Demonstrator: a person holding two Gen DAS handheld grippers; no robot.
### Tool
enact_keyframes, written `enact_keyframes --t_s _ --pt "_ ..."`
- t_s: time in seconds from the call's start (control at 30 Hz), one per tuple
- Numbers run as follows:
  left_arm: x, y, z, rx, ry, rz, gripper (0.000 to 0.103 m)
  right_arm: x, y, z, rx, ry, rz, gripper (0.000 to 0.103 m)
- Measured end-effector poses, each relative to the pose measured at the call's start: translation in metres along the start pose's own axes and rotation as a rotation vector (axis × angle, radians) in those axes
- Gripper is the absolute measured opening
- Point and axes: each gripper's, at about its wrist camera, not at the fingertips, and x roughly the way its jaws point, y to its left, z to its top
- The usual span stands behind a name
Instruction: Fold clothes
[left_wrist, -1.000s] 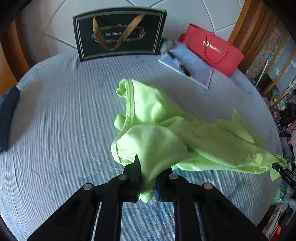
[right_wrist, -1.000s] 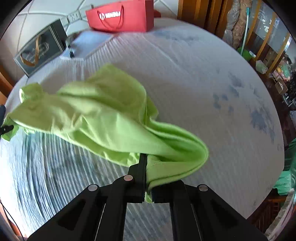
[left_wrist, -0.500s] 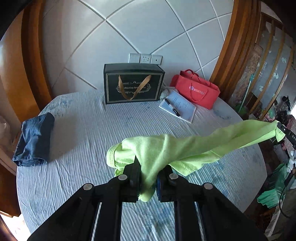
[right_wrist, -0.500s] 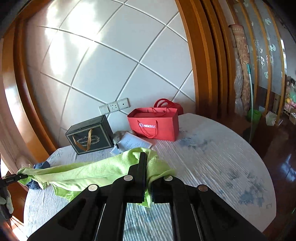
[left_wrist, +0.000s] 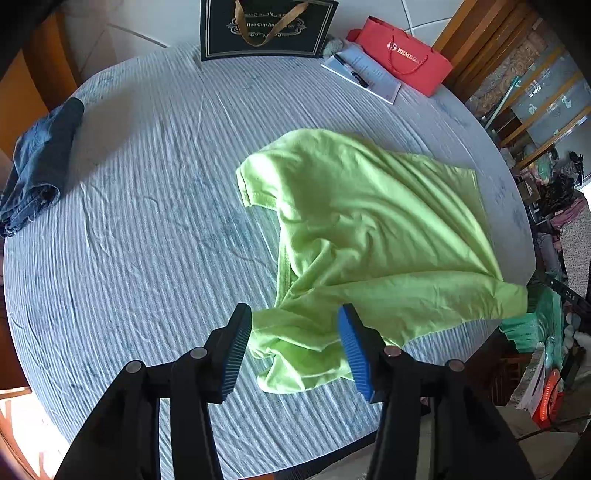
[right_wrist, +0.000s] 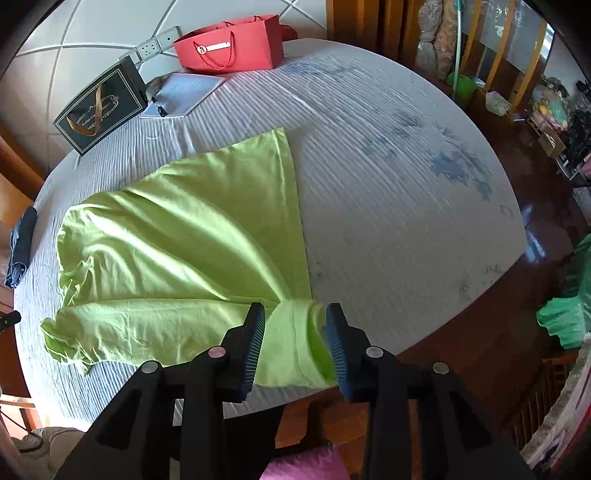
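With the green shirt (left_wrist: 373, 236) lying rumpled mid-frame on the worktop (left_wrist: 140, 258) and both jaws wide, you are at the spreading step; next, regrip a sleeve and flatten it.

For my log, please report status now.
Left gripper open, right gripper open. Green shirt crumpled on table, unfolded. Nothing in the way.

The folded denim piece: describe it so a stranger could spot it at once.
Start from the round table under its striped blue-white cloth, and go to its left edge. The folded denim piece lies there alone, well apart from the lime-green shirt. It is the only dark blue fabric on the table.
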Motion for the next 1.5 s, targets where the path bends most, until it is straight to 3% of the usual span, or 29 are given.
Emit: enact_keyframes --t_s 0.1,0.3,0.6,0.8,0.87,0.9,0.93,0.97,1.0,1.03,1.07,1.2,1.3,1.37,1.5 --pt "0.001 -0.003 0.026 0.015 -0.062 -0.001 0.057 -0.011 -0.004 0.016 0.003 -0.066 0.0 0.035" --pt "0.064 0.0 0.089 -0.018 -0.075 0.011 0.057 0.022 0.018 0.077 -0.063 -0.095 0.05 0.038" --pt "0.143 -0.003 0.139 0.0 0.005 0.038 0.057 0.125 0.047 0.161 -0.183 0.005 0.051 0.05" --pt "0.175 -0.009 0.154 0.001 0.076 0.045 0.061 0.17 0.064 0.178 -0.252 0.076 0.04 0.055" --pt "0.182 -0.013 0.152 0.009 0.097 0.052 0.061 0.184 0.07 0.182 -0.275 0.1 0.033 0.055" --pt "0.185 -0.016 0.151 0.013 0.107 0.056 0.054 0.191 0.073 0.184 -0.286 0.112 0.03 0.055" --pt "0.185 -0.018 0.15 0.011 0.104 0.06 0.044 0.198 0.076 0.187 -0.297 0.123 0.026 0.054" --pt "0.182 -0.019 0.148 0.008 0.096 0.063 0.021 0.205 0.079 0.189 -0.309 0.135 0.023 0.048" --pt "0.18 -0.021 0.147 0.005 0.089 0.066 0.014 0.204 0.083 0.189 -0.319 0.128 0.017 0.017" --pt "0.175 -0.023 0.145 0.011 0.072 0.068 0.012 0.201 0.086 0.188 -0.329 0.116 0.01 0.004" --pt "0.165 -0.027 0.142 0.028 0.047 0.074 0.01 0.199 0.09 0.188 -0.339 0.104 0.003 0.001" --pt "0.11 -0.049 0.116 0.136 -0.068 0.076 0.01 0.145 0.086 0.18 -0.306 -0.018 0.095 0.001" --pt "0.078 -0.064 0.076 0.241 -0.056 0.017 0.011 0.094 0.071 0.156 -0.294 -0.09 0.164 0.001" --pt "0.077 -0.072 0.05 0.281 0.024 -0.026 0.012 0.066 0.056 0.134 -0.287 -0.108 0.183 0.001" --pt "0.085 -0.069 0.009 0.297 0.169 -0.062 0.028 0.065 0.023 0.084 -0.262 0.029 0.116 0.001"
